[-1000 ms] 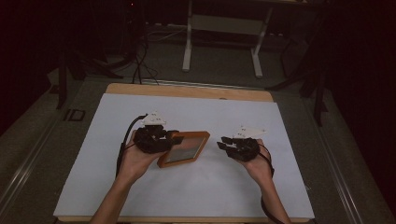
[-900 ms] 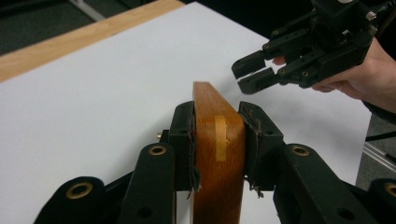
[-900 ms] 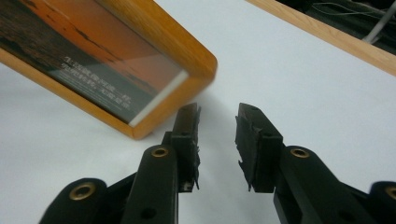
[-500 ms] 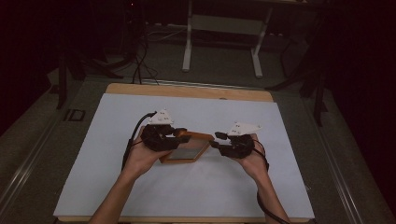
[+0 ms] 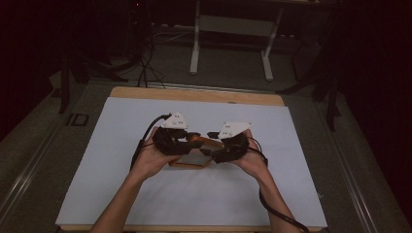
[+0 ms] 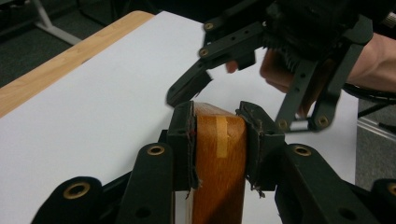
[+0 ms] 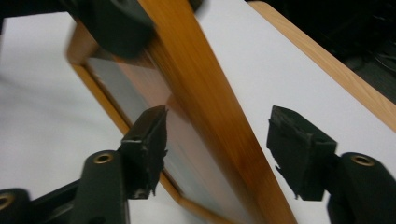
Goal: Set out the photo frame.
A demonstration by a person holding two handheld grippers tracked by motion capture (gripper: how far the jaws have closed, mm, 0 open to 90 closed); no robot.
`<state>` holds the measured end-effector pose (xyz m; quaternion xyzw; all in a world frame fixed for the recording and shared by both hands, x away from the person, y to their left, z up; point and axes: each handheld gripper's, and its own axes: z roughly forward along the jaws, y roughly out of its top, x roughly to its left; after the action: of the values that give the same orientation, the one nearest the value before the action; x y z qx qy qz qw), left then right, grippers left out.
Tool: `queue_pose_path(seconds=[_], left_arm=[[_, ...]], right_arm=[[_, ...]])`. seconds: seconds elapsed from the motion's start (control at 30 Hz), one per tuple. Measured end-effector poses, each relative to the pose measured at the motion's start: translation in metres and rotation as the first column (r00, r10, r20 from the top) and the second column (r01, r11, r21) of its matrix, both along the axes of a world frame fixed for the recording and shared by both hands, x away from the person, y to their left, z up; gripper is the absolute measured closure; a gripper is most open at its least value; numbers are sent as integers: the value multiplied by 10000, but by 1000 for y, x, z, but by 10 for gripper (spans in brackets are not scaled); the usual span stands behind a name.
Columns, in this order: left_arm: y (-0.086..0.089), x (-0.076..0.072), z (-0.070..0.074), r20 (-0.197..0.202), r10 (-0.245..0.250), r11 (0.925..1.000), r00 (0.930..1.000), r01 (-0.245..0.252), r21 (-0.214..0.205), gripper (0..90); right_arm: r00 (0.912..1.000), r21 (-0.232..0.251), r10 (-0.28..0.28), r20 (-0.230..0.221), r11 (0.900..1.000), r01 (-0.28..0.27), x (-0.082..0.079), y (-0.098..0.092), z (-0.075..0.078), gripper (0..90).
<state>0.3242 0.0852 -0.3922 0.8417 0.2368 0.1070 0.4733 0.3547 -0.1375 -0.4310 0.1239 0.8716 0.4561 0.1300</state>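
Since a second ago, we are seeing the flat orange-brown wooden picture frame with a grey glass pane (image 5: pixel 197 150) no longer lying flat on the desk (image 5: pixel 107 160); one side is being lifted, and the right tool (image 5: pixel 210 137) is coming in from well apart to meet it. We are keeping the left tool (image 6: pixel 218 135) clamped on the frame's rounded wooden edge, pads pressing both faces, because that grip is what is holding the frame tilted above the white desk cover. We are bringing the right tool (image 7: pixel 217 149) around the opposite rail with its jaws having just been opening; they are standing apart, the wooden rail passing between them without either pad pressing on it. We judge the wide spread is giving clearance to straddle the rail before closing. The frame is sitting near the desk's middle, between both hands, its lower edge seemingly resting on the desk.
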Motion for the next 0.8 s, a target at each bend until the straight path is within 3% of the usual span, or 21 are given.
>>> queue_pose_path(seconds=[0.23,0.3,0.33,0.53,0.8], left_arm=[[-2,3,2,13,-274,9996,9996,274,121,675],[-2,3,1,68,-263,9996,9996,262,110,671],[-2,3,1,55,-263,9996,9996,263,76,651],[-1,8,-1,-288,-24,9994,9996,15,-338,548],[7,15,-4,-742,89,9963,9972,-152,-850,477]], right_arm=[[9986,-190,511,168,9985,-507,-3,11,1,380],[9983,-143,535,239,9985,-531,-4,9,1,424],[9980,-7,603,194,9982,-603,-3,4,2,495],[9970,48,736,246,9973,-737,-7,-5,3,643],[9980,-67,495,401,9988,-492,-10,-9,3,667]])
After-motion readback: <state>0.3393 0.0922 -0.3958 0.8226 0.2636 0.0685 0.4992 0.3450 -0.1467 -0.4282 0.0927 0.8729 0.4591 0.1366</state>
